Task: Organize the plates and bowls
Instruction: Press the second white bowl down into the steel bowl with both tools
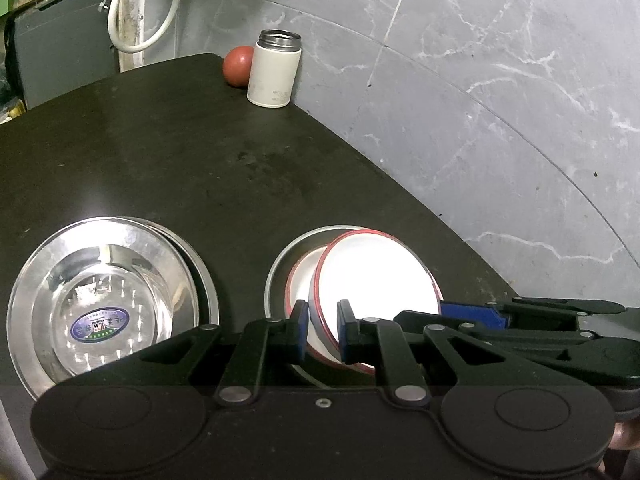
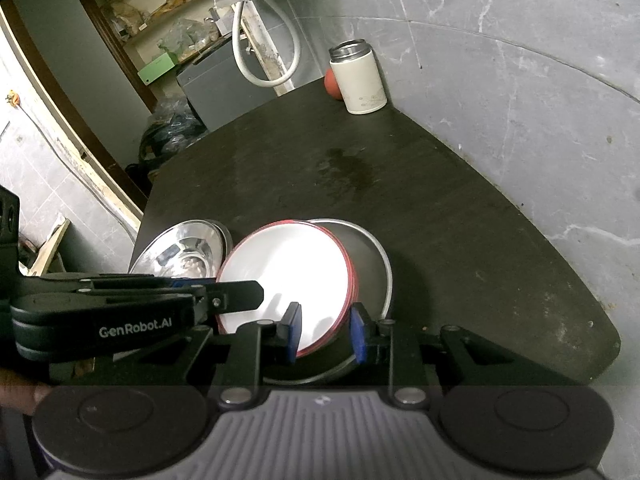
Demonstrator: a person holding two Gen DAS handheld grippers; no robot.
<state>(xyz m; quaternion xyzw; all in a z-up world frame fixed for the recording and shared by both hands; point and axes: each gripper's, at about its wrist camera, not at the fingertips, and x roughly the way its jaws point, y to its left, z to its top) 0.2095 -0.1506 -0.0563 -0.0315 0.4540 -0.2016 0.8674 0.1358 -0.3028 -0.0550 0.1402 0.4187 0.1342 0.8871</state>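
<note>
Jaws grip red-rimmed plate (image 1: 372, 276); only right shows shelves (image 2: 160, 20).

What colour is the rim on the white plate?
Red, on the white plate; clearest in the right wrist view.

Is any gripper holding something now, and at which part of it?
Both appear to hold the tilted red-rimmed white bowl by its rim: the left gripper on the near edge, the right gripper on its side. Full contact of the right cannot be told.
</note>
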